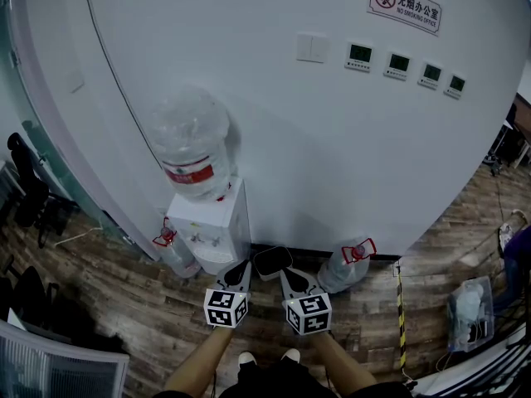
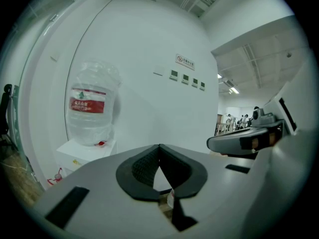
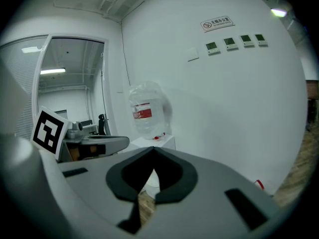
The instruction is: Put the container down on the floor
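Note:
A large clear water bottle (image 1: 192, 143) with a red label stands upside down on a white dispenser (image 1: 211, 222) against the wall. Two more clear bottles lie on the wood floor: one with a red cap handle (image 1: 344, 265) to the dispenser's right, one (image 1: 174, 251) at its left foot. My left gripper (image 1: 239, 270) and right gripper (image 1: 278, 264) hang side by side in front of the dispenser, both shut and empty. In the left gripper view the jaws (image 2: 159, 146) meet, the bottle (image 2: 89, 108) stands far left. The right gripper's jaws (image 3: 152, 148) also meet below the bottle (image 3: 147, 111).
Black chairs (image 1: 33, 193) stand at the far left. A yellow-black striped strip (image 1: 400, 305) runs across the floor at the right, beside a clear plastic bin (image 1: 469, 309). Wall panels (image 1: 398, 62) and a no-smoking sign (image 1: 404, 7) hang above. The person's shoes (image 1: 265, 357) show below.

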A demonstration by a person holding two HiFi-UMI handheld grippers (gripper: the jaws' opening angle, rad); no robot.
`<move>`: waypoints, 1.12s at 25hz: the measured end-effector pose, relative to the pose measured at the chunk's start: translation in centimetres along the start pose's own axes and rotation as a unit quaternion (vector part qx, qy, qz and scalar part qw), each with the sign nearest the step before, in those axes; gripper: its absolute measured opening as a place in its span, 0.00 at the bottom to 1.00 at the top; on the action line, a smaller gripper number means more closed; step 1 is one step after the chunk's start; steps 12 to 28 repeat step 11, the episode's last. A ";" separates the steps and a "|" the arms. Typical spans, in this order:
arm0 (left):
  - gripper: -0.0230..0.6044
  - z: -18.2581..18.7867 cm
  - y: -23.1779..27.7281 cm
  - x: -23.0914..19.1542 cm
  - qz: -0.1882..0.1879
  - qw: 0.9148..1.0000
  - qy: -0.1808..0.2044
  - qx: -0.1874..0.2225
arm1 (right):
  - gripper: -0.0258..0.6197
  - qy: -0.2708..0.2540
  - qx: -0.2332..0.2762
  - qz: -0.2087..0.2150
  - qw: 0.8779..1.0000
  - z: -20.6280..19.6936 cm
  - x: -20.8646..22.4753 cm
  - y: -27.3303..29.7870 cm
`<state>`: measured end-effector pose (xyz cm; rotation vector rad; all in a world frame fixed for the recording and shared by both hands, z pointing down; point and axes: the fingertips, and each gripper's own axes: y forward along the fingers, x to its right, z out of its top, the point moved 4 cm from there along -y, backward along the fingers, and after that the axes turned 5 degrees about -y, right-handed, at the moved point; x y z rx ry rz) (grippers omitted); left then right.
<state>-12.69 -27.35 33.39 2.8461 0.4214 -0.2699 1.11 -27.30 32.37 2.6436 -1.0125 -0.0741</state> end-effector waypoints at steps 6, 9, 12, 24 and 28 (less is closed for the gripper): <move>0.06 0.0 -0.1 0.3 -0.003 1.000 -0.003 0.002 | 0.05 -0.003 -0.002 0.004 1.000 -0.1 0.0 -0.3; 0.06 0.0 -0.2 0.5 -0.004 1.000 -0.002 0.001 | 0.05 -0.005 -0.002 0.006 1.000 -0.1 -0.1 -0.4; 0.06 0.0 -0.3 0.5 -0.004 1.000 -0.002 0.002 | 0.05 -0.006 -0.002 0.007 1.000 -0.1 -0.2 -0.5; 0.06 0.0 -0.3 0.5 -0.004 1.000 -0.002 0.002 | 0.05 -0.006 -0.002 0.007 1.000 -0.1 -0.2 -0.5; 0.06 0.0 -0.3 0.5 -0.004 1.000 -0.002 0.002 | 0.05 -0.006 -0.002 0.007 1.000 -0.1 -0.2 -0.5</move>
